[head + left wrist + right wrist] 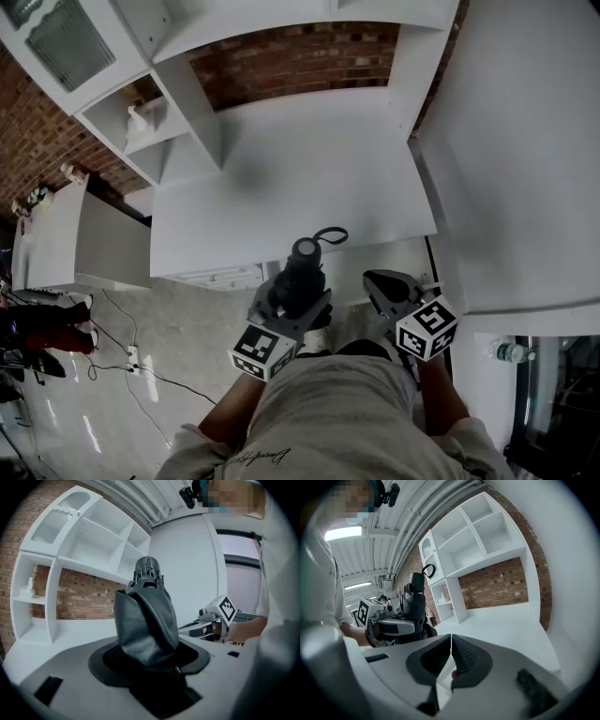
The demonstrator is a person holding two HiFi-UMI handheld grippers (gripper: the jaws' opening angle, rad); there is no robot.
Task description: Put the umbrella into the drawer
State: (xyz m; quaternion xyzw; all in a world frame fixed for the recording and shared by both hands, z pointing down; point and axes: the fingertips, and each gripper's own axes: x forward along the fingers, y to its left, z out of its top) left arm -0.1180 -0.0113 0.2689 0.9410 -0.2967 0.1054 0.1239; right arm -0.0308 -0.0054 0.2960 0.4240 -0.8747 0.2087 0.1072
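A folded black umbrella [298,270] with a loop strap at its tip stands between the jaws of my left gripper [296,289], which is shut on it. In the left gripper view the umbrella's [145,620] fabric body fills the gap of the left gripper [150,657] and its ribbed end points at the shelves. My right gripper [380,281] hangs beside it on the right, shut with nothing between its pads [461,653]. The right gripper view shows the umbrella [415,603] to the left. Both grippers hover just in front of the white counter [291,178].
A white shelf unit [141,122] stands at the counter's left against a brick wall [291,56]. A tall white panel [525,159] bounds the right side. A ribbed white panel [220,276] shows under the counter's front edge. Cables [131,361] lie on the floor.
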